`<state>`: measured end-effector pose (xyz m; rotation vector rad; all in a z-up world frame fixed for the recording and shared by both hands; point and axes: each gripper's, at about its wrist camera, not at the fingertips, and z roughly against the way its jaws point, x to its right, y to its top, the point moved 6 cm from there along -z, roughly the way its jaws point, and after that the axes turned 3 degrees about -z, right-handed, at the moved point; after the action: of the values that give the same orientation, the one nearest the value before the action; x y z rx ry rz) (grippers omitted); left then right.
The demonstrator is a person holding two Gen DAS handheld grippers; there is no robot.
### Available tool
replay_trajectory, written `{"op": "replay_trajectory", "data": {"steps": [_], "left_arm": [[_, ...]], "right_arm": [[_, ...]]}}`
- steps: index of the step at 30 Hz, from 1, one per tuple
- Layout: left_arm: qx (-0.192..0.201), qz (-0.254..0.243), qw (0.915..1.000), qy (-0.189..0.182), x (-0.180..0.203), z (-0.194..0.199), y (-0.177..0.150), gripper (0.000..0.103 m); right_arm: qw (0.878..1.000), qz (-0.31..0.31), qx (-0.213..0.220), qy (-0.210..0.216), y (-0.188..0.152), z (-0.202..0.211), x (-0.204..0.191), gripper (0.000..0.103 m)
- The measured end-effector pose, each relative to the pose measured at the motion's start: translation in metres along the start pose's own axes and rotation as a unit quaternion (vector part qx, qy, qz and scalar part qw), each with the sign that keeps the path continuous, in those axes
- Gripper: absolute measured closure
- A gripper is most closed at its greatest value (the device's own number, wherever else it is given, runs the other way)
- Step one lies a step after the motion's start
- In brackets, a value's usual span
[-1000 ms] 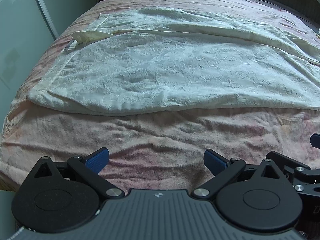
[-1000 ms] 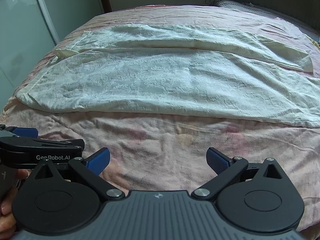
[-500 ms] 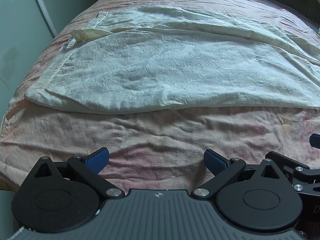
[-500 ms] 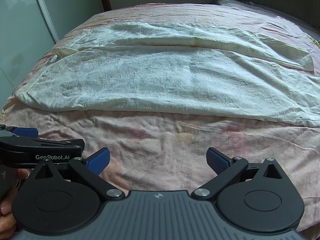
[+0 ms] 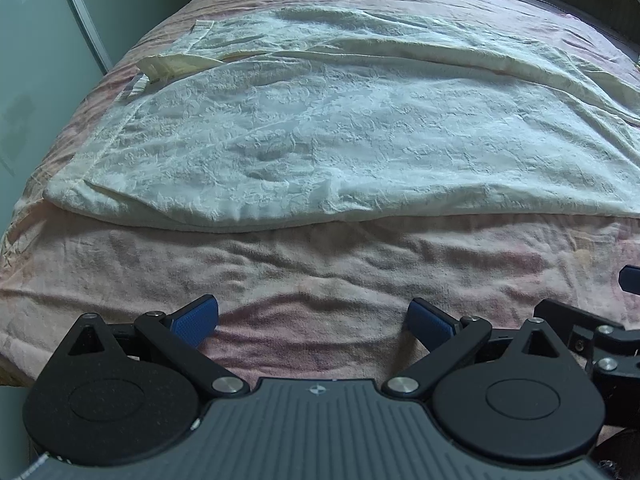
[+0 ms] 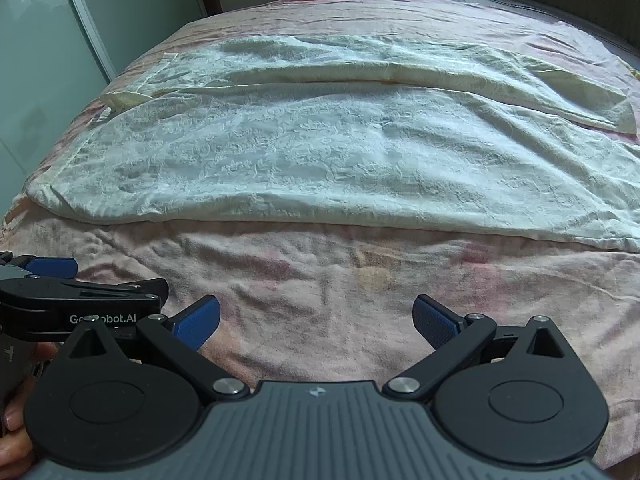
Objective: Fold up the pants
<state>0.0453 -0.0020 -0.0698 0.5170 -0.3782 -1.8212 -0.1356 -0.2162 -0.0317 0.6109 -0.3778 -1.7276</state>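
Cream pants laid flat on a pink bed

Cream, lace-textured pants (image 5: 340, 140) lie spread across a bed covered by a wrinkled pink sheet (image 5: 320, 272), waistband toward the left, legs running right. The far leg (image 6: 400, 68) lies alongside the near one. The left tool (image 5: 314, 318) and right tool (image 6: 316, 320) hover side by side over bare sheet near the pants' front edge, each with blue pads spread wide, holding nothing.
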Motion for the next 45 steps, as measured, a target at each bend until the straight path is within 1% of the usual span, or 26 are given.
{"op": "replay_trajectory", "data": {"steps": [4, 6, 7, 9, 10, 11, 12, 13, 14, 15, 17, 20, 22, 25, 27, 30, 32, 33, 34, 35, 36, 37, 38, 40, 42, 45], "left_arm": [[-0.005, 0.007, 0.9999, -0.007, -0.004, -0.002, 0.004, 0.002], [-0.001, 0.015, 0.9998, -0.013, -0.010, 0.002, 0.009, 0.003], [0.007, 0.019, 0.9997, -0.015, -0.016, 0.006, 0.014, 0.003], [0.025, 0.030, 0.9992, -0.009, -0.031, 0.013, 0.028, 0.002], [0.031, 0.035, 0.9989, -0.008, -0.039, 0.016, 0.036, 0.002], [0.037, 0.041, 0.9985, -0.006, -0.048, 0.017, 0.045, 0.001], [0.043, 0.048, 0.9979, -0.001, -0.057, 0.018, 0.054, 0.001], [0.047, 0.053, 0.9975, 0.007, -0.066, 0.016, 0.063, 0.001], [0.047, 0.057, 0.9971, 0.019, -0.075, 0.014, 0.072, 0.001], [0.047, 0.063, 0.9964, 0.030, -0.085, 0.011, 0.081, 0.002], [0.051, 0.077, 0.9949, 0.043, -0.102, 0.006, 0.098, 0.002], [0.042, 0.092, 0.9941, 0.039, -0.124, -0.010, 0.122, 0.002], [0.027, 0.102, 0.9939, 0.031, -0.136, -0.023, 0.137, 0.003], [0.007, 0.120, 0.9926, 0.019, -0.151, -0.047, 0.164, 0.004], [-0.007, 0.124, 0.9919, 0.024, -0.158, -0.064, 0.182, 0.004], [-0.008, 0.110, 0.9931, 0.039, -0.162, -0.084, 0.213, 0.004], [0.004, 0.101, 0.9933, 0.055, -0.166, -0.097, 0.237, 0.002], [0.009, 0.097, 0.9934, 0.061, -0.168, -0.104, 0.249, 0.002], [0.009, 0.095, 0.9932, 0.066, -0.170, -0.112, 0.261, 0.002], [0.007, 0.100, 0.9925, 0.069, -0.172, -0.119, 0.272, 0.003], [0.011, 0.109, 0.9919, 0.064, -0.174, -0.127, 0.284, 0.002], [0.016, 0.116, 0.9918, 0.052, -0.176, -0.136, 0.298, 0.002], [0.015, 0.128, 0.9908, 0.043, -0.180, -0.145, 0.309, 0.002], [0.007, 0.156, 0.9876, 0.015, -0.185, -0.164, 0.328, 0.002], [-0.008, 0.189, 0.9820, -0.008, -0.191, -0.185, 0.342, 0.004], [-0.023, 0.253, 0.9655, -0.057, -0.201, -0.207, 0.352, 0.004]], "right_arm": [[0.999, -0.010, 0.013, 0.027, 0.010, 0.004, 0.002, 0.000], [0.998, -0.015, 0.039, 0.049, 0.026, 0.011, 0.006, 0.000], [0.996, -0.013, 0.067, 0.063, 0.039, 0.017, 0.007, 0.000], [0.985, 0.008, 0.144, 0.093, 0.073, 0.032, 0.009, 0.000], [0.977, 0.035, 0.183, 0.106, 0.092, 0.037, 0.007, 0.000], [0.967, 0.081, 0.209, 0.116, 0.110, 0.035, 0.002, 0.000], [0.959, 0.143, 0.207, 0.128, 0.127, 0.025, -0.006, 0.000], [0.953, 0.200, 0.184, 0.131, 0.144, 0.008, -0.014, 0.000], [0.953, 0.226, 0.164, 0.119, 0.162, -0.012, -0.018, 0.000], [0.956, 0.232, 0.140, 0.109, 0.183, -0.034, -0.019, 0.000], [0.962, 0.220, 0.102, 0.126, 0.225, -0.076, -0.021, 0.000], [0.961, 0.216, 0.081, 0.151, 0.284, -0.135, -0.026, 0.000], [0.958, 0.216, 0.076, 0.174, 0.312, -0.168, -0.031, 0.000], [0.954, 0.220, 0.051, 0.200, 0.341, -0.215, -0.044, 0.000], [0.954, 0.208, 0.035, 0.211, 0.355, -0.244, -0.049, 0.000], [0.951, 0.198, 0.016, 0.239, 0.367, -0.275, -0.061, 0.003], [0.948, 0.213, 0.000, 0.237, 0.366, -0.291, -0.068, 0.013], [0.946, 0.225, 0.004, 0.234, 0.365, -0.295, -0.071, 0.013], [0.943, 0.239, 0.010, 0.231, 0.364, -0.294, -0.074, 0.024], [0.941, 0.250, 0.016, 0.226, 0.364, -0.293, -0.077, 0.058], [0.938, 0.255, 0.017, 0.234, 0.362, -0.288, -0.079, 0.070], [0.936, 0.263, 0.026, 0.231, 0.359, -0.283, -0.082, 0.073], [0.931, 0.293, 0.044, 0.214, 0.354, -0.276, -0.086, 0.078], [0.908, 0.375, 0.088, 0.167, 0.337, -0.259, -0.100, 0.082], [0.871, 0.455, 0.137, 0.123, 0.316, -0.240, -0.112, 0.084], [0.807, 0.553, 0.196, 0.074, 0.280, -0.213, -0.124, 0.087]]}}
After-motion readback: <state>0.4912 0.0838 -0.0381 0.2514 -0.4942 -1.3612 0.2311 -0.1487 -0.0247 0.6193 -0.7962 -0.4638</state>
